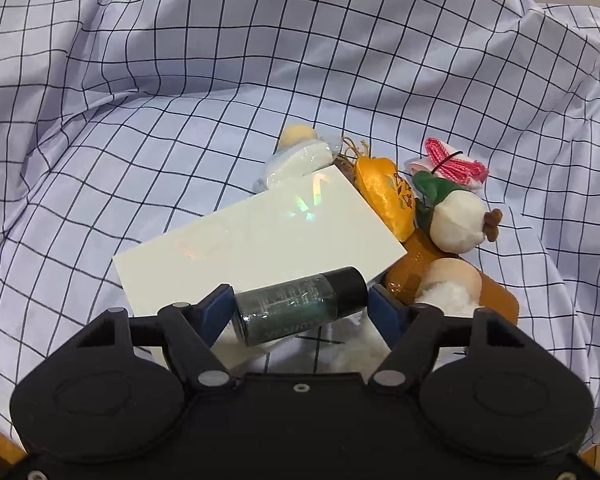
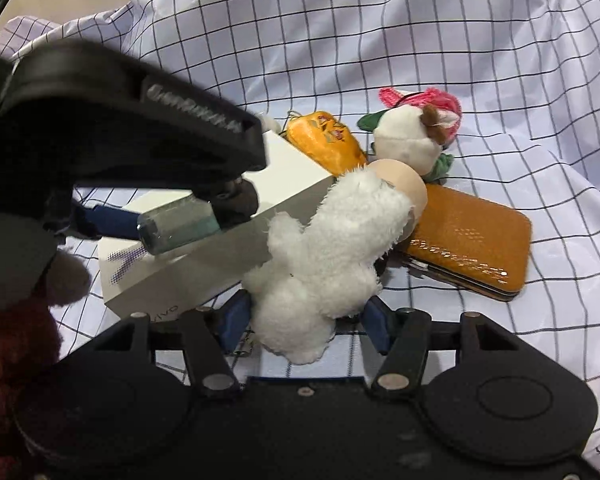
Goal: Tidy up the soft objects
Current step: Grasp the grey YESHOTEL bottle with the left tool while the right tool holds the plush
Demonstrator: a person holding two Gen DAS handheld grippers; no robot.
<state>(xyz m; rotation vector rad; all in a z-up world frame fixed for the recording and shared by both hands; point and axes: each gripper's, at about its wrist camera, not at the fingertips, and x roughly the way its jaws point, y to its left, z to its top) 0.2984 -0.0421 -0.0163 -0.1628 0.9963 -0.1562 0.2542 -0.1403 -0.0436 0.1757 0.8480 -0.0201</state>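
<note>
- Left gripper (image 1: 301, 307): blue pads clamped end to end on a small dark-green glass bottle with a black cap (image 1: 296, 306), held sideways just above the flat white cardboard box (image 1: 260, 236).
- Right gripper (image 2: 306, 318): jaws closed partway around a fluffy white plush toy with a peach-coloured head (image 2: 324, 264), pads pressing its lower body; the toy leans against the box's right side.
- Box lies on a crumpled white cloth with a thin black grid (image 1: 180, 80).
- Behind the box, right side: orange satin pouch (image 1: 386, 196), white round plush with green and brown trim (image 1: 456, 220), pink-and-white plush (image 1: 452, 162), all bunched and touching.
- Flat orange textured wallet (image 2: 472, 240) sits right of the box, under the white toy's head.
- Pale blue and yellow plush (image 1: 300, 148) at the box's far corner.
</note>
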